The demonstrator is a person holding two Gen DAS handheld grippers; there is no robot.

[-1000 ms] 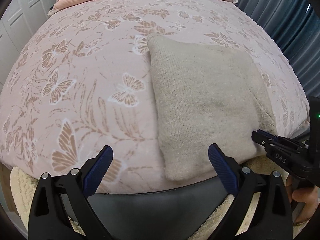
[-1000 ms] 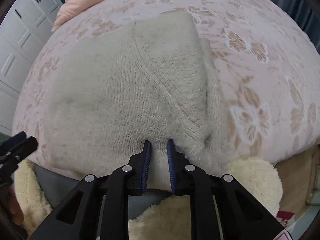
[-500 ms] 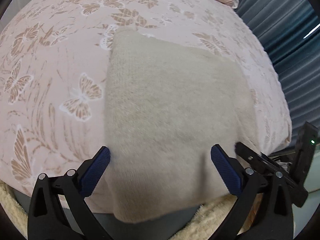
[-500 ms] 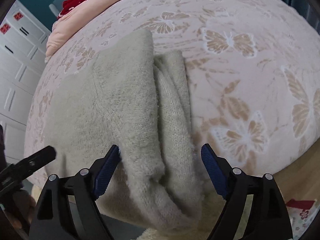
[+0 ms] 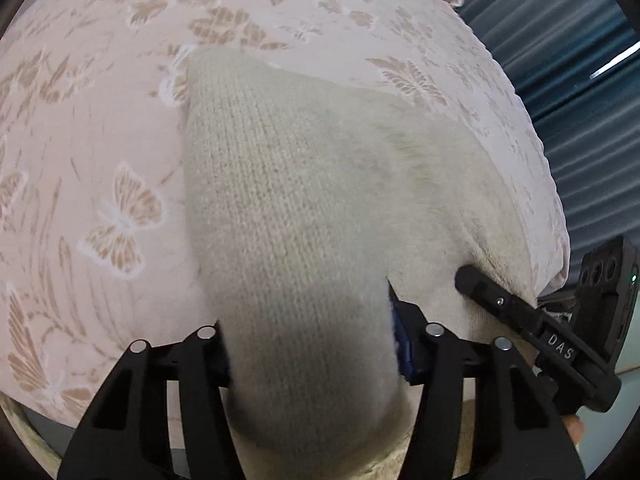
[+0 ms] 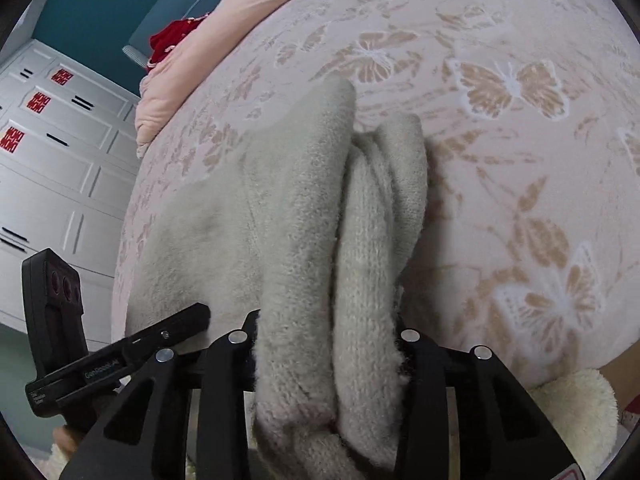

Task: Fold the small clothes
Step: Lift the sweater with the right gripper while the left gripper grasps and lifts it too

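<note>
On the pink bedspread printed with tan butterflies (image 5: 100, 168), the folded beige knitted garment (image 5: 304, 184) lies at the near edge of the bed, its lower part bunched up toward both cameras.

On the left, the left gripper (image 5: 310, 340) has just been closing and now pinches a thick fold of the garment's near left portion; the knit fills the gap between its blue pads, so it reads as a grip. To its right, the right gripper (image 6: 326, 344) has likewise been closing, and its jaws squeeze the 2 stacked rolls of knit at the garment's right edge. Each gripper shows at the side of the other's view, just beside the cloth.

The step in hand looks like lifting the near edge to fold it over toward the far side. To do it well, both hands should probably rise together and level, keeping every layer caught, then carry the edge across evenly so the corners meet. The bulky right-hand rolls could slip or unroll if that side lags.
</note>
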